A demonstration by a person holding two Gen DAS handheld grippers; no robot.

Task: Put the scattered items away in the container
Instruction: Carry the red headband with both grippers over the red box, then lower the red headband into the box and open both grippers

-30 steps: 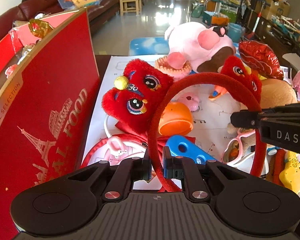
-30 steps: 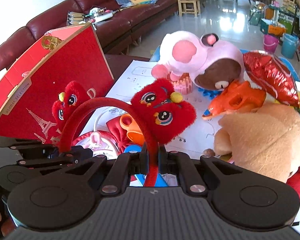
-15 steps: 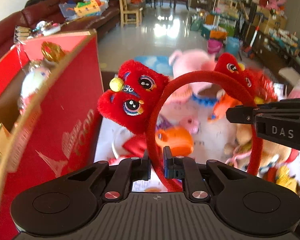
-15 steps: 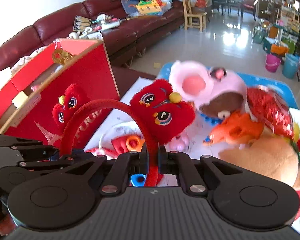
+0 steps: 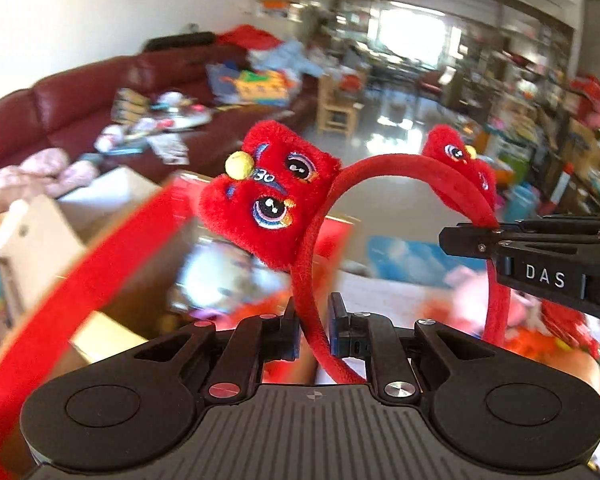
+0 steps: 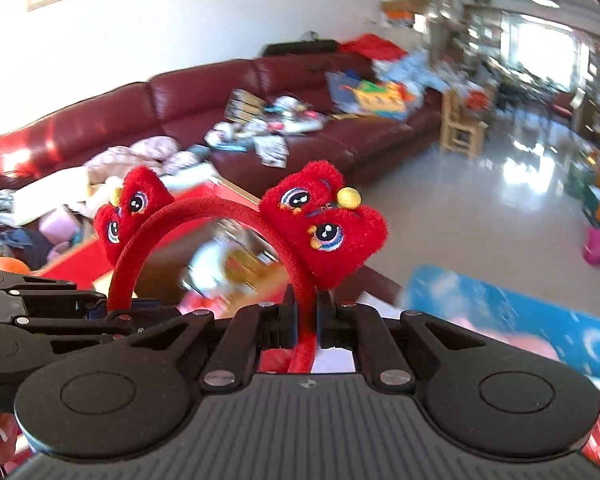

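A red plush headband (image 5: 380, 168) with two lion-face ears is held up in the air by both grippers. My left gripper (image 5: 313, 330) is shut on its left leg. My right gripper (image 6: 305, 322) is shut on its right leg; it also shows in the left wrist view (image 5: 476, 236) at the right. The headband shows in the right wrist view (image 6: 204, 210) too. The open red gift box (image 5: 100, 264) lies below and to the left, blurred, with toys inside; it shows behind the band in the right wrist view (image 6: 80, 260).
A dark red sofa (image 6: 180, 120) covered with clutter runs behind the box. A blue mat (image 6: 520, 312) and pink and orange plush toys (image 5: 480, 292) lie on the table at lower right. A wooden chair (image 6: 460, 132) stands on the floor beyond.
Both grippers have lifted the headband up from the table and swung it left, over the red box. The table toys have dropped out of view.
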